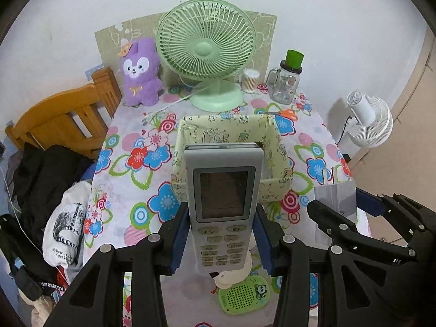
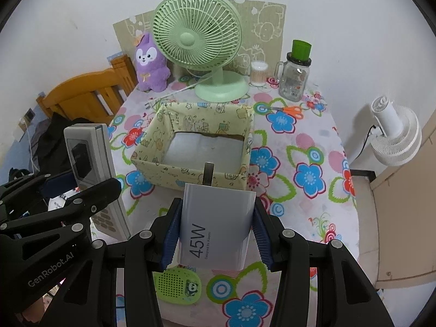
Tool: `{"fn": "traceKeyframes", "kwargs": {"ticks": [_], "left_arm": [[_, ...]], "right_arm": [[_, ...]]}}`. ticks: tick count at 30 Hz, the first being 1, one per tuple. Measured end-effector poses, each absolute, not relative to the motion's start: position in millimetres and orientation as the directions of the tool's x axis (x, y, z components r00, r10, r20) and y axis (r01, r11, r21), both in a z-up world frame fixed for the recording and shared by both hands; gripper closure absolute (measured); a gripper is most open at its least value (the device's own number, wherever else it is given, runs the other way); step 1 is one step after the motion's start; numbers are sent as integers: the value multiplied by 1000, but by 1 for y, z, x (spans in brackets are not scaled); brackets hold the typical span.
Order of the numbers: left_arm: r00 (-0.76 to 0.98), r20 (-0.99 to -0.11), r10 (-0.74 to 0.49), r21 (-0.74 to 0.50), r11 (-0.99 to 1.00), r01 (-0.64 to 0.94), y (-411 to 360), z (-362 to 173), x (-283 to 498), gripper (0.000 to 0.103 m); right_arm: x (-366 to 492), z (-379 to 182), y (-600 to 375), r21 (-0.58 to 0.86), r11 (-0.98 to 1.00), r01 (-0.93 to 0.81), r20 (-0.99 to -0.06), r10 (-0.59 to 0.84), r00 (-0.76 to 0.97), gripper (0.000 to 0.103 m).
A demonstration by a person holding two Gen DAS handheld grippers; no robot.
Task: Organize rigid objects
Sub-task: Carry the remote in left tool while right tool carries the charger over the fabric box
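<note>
I have the left gripper clamped on a grey remote control, its blue pads pressing both long sides just below the screen, so the remote stands up out of the gripper with its buttons facing my camera and its top edge in line with the box behind it. My right gripper is clamped on a white charger marked 45W, pads on its two sides, its metal prongs pointing away toward the near wall of the box. Both things are held up off the table, which wears a flowered cloth. The box is open-topped, papered in pale yellow cartoon print, and sits mid-table with a pale lining showing inside. Below the grippers a small green perforated gadget with a panda lies on the cloth. Behind the box stand a green fan, a purple plush toy, a glass jar and orange-handled scissors.
</note>
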State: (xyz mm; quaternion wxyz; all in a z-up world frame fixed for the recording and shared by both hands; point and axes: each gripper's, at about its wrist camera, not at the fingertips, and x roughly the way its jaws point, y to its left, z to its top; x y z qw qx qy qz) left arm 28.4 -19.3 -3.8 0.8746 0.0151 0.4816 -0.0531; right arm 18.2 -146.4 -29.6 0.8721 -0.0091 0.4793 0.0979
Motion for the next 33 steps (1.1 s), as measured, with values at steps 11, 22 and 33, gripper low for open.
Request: {"fn": "traceKeyframes", "kwargs": {"ticks": [11, 22, 33], "left_arm": [[522, -846, -110, -48, 990, 131, -15, -3, 58, 57], [534, -834, -135, -59, 986, 157, -5, 1, 102, 57], [497, -853, -157, -75, 980, 182, -1, -14, 136, 57]], "right_arm": [[42, -28, -146, 80, 986, -147, -838, 146, 526, 52], [87, -24, -136, 86, 991, -100, -835, 127, 536, 51], [116, -38, -134, 82, 994, -71, -850, 107, 515, 51]]}}
